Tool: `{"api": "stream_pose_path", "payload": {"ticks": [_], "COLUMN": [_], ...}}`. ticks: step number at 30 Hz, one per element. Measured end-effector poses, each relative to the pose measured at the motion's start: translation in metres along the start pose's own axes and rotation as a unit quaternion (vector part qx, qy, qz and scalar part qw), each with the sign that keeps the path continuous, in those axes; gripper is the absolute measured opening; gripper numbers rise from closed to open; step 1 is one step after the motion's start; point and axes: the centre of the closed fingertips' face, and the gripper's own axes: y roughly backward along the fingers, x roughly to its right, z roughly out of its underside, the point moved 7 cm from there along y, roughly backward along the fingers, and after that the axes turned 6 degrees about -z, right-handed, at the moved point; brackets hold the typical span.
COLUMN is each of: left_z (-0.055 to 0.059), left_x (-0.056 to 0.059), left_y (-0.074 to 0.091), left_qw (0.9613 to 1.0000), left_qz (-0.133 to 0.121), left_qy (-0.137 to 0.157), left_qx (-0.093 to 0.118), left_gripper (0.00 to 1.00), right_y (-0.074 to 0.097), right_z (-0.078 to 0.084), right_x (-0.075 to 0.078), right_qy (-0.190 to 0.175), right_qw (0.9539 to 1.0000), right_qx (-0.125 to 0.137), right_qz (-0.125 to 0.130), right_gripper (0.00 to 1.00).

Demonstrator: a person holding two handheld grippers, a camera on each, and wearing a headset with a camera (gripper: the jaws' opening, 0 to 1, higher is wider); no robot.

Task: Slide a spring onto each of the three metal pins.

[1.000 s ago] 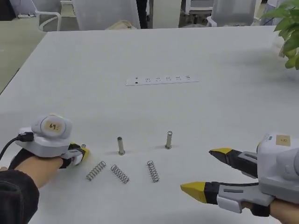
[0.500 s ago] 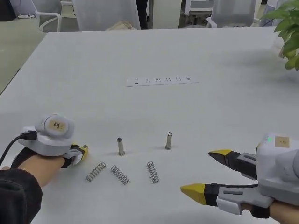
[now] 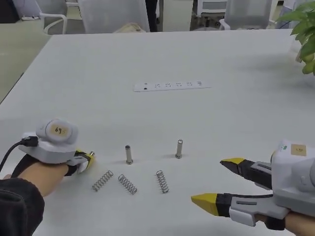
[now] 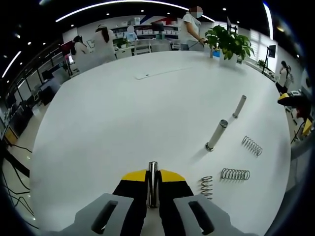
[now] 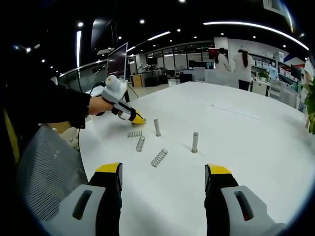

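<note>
Colours from my end: the table [image 3: 236, 64] is plain off-white, no pattern at all. My left gripper [image 4: 153, 173] and right gripper [image 5: 163, 169] both have yellow tips on black jaws, with pale grey bodies. The pin [image 4: 153, 189] in the left one is shiny silver, same as the standing pins [image 3: 128, 154]. The springs [image 3: 127, 183] are silvery grey. The power strip [image 3: 172, 85] is white with dark sockets, the plant [image 3: 305, 34] green, my sleeve [image 3: 17, 206] black.

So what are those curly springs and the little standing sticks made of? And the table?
The springs look like thin steel wire: grey, shiny coils with open gaps. The pins seem solid metal, smooth and silvery, with a bright streak down the side. The table has a flat, matte white top, maybe laminate or painted board; I can't tell which.
</note>
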Motion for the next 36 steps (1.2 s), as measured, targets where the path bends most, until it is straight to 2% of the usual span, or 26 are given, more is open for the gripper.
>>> {"api": "stream_pose_path", "payload": {"ticks": [16, 36], "left_z": [-0.002, -0.005], "left_x": [-0.001, -0.002], "left_y": [0.018, 0.028], "left_qw": [0.9998, 0.9992], "left_qz": [0.004, 0.004], "left_qy": [0.009, 0.021], "left_qx": [0.017, 0.033], "left_gripper": [0.00, 0.00], "right_y": [-0.002, -0.003], "right_z": [-0.002, -0.003], "right_x": [-0.003, -0.006], "right_qy": [0.005, 0.008], "right_qw": [1.0000, 0.9999], "right_qx": [0.003, 0.004], "right_qz": [-0.002, -0.006], "right_gripper": [0.67, 0.67]}}
